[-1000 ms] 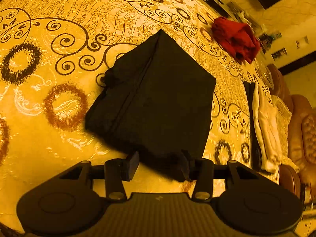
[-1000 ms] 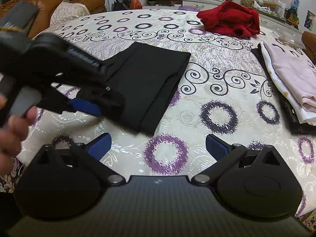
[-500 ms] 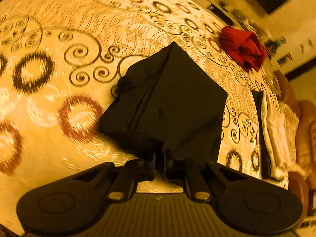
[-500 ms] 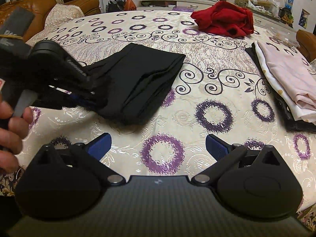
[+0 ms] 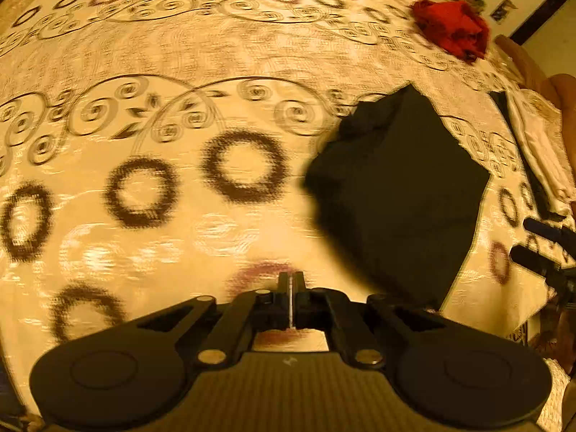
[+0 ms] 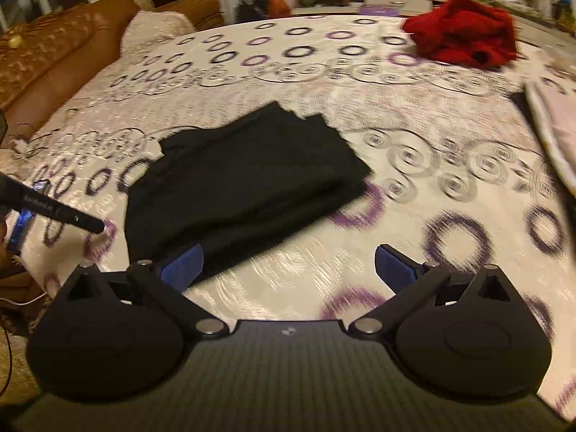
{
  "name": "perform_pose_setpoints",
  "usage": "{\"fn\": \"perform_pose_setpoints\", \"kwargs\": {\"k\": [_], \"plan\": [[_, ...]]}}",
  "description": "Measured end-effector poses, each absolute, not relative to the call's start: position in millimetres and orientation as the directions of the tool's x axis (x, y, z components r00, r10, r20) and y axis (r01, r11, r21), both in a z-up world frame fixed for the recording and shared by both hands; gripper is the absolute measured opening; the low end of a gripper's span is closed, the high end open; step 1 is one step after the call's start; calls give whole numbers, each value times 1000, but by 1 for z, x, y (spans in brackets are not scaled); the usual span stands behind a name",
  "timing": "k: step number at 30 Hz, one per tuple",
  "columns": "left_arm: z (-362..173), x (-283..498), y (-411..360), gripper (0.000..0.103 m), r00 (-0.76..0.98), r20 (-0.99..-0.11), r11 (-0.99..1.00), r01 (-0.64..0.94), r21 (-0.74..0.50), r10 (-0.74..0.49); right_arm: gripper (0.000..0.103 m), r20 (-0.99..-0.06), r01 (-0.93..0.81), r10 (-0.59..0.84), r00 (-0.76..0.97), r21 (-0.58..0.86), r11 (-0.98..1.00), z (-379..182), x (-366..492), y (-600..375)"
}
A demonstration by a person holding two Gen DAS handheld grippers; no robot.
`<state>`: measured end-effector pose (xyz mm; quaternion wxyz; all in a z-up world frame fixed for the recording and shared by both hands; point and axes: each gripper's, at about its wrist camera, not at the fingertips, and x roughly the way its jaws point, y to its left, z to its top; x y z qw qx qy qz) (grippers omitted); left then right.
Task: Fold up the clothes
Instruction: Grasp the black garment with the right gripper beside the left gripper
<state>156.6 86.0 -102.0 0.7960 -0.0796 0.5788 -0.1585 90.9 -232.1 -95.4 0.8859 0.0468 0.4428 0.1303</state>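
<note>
- Two grippers are in my hands. My left gripper (image 5: 291,280) has its fingers pressed together, with only a thin line between them, and I see no cloth between them. It hangs over bare cover, to the left of the black piece.
- My right gripper (image 6: 286,264) is spread wide and holds nothing. Its left blue pad (image 6: 181,265) is at the near edge of the black piece; I cannot tell if it touches.
- The task's thing, a black fabric garment folded into a thick rectangle (image 6: 244,183), lies flat on the white bed cover with purple rings and swirls (image 6: 414,165), on the near left part of the bed.
- As far as I can judge, this black garment is already folded: several layers show at its front edge, and no sleeve or leg sticks out.
- At the right edge of the bed lies a pile of pale pink and white cloth over something dark (image 5: 540,151). It looks flat and stacked, so I think these pieces are folded too.
- One crumpled red garment (image 6: 464,30) lies at the far side of the bed, well apart from the black one. It is a loose heap, so I judge that it remains to be folded.
- On the body of the left tool, seen from the right camera, there is small pale lettering (image 6: 37,206). It is too blurred for me to read with certainty. I find no other readable label.
</note>
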Motion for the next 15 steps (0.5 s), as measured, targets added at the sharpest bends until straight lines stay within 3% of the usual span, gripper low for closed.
{"fn": "perform_pose_setpoints", "kwargs": {"k": [3, 8, 15], "plan": [[-96, 159, 98, 15, 299, -874, 923, 167, -347, -382, 103, -776, -210, 300, 555, 219, 953, -99, 126, -230], [-89, 160, 52, 16, 330, -812, 871, 281, -403, -482, 103, -763, -210, 392, 513, 331, 920, -110, 192, -258], [-115, 194, -29, 16, 294, -797, 833, 365, -416, -527, 103, -789, -342, 434, 434, 302, 890, -121, 224, -256]]}}
